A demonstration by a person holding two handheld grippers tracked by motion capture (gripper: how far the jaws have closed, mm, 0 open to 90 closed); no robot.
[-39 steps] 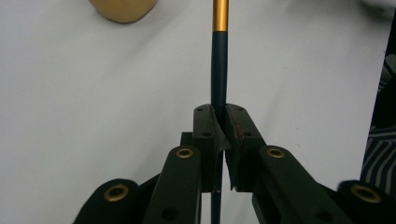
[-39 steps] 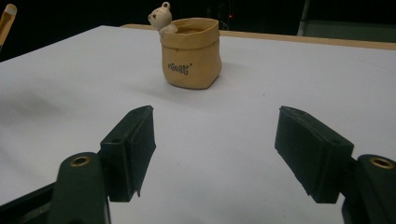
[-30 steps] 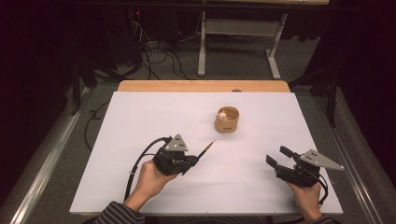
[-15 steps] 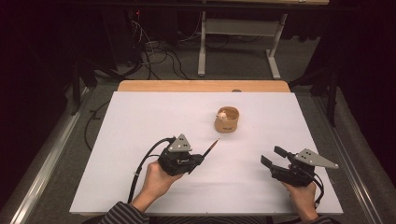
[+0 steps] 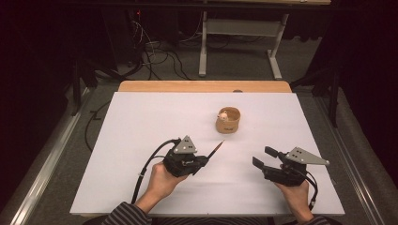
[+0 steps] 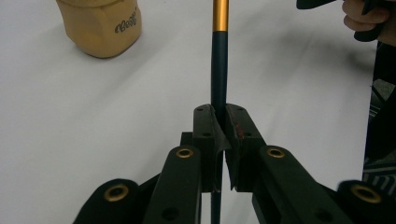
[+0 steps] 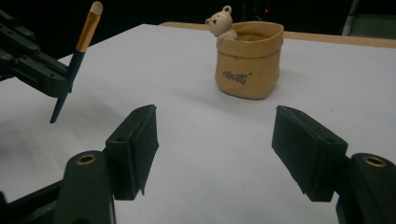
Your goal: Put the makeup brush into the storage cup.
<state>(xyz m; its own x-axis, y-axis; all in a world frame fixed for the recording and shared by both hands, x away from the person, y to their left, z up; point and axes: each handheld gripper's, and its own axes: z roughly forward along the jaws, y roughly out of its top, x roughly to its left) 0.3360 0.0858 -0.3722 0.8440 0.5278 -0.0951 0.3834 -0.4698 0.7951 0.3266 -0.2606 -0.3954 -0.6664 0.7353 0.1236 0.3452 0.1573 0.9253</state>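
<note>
Left jaws: clenched on the brush (image 6: 219, 70); pads pinch its dark handle from both sides.
Left gripper (image 5: 205, 161): held low over the table (image 5: 141, 140), pointing up and to the right in the high view.
Brush: dark handle runs straight out ahead of the left jaws; gold ferrule beyond the handle; pale tip farthest out, seen in the right gripper view (image 7: 74, 60). The short rear end of the handle sticks out behind the pads. The brush is off the table, tilted.
Right jaws: released, standing wide, nothing between the pads.
Right gripper (image 7: 215, 149): near the table's right front, well apart from the left gripper, aimed toward the pot (image 7: 248, 60).
Pot: tan, soft-sided, upright on the table; ahead of the right jaws, slightly right of their centre line; ahead and left of the left jaws in the left gripper view (image 6: 100, 25). Clear of the brush tip.
Bear (image 7: 220, 23): small pale figure at the pot's rim, on its left side in the right gripper view.
Table: white surface, wooden strip along the far edge.
</note>
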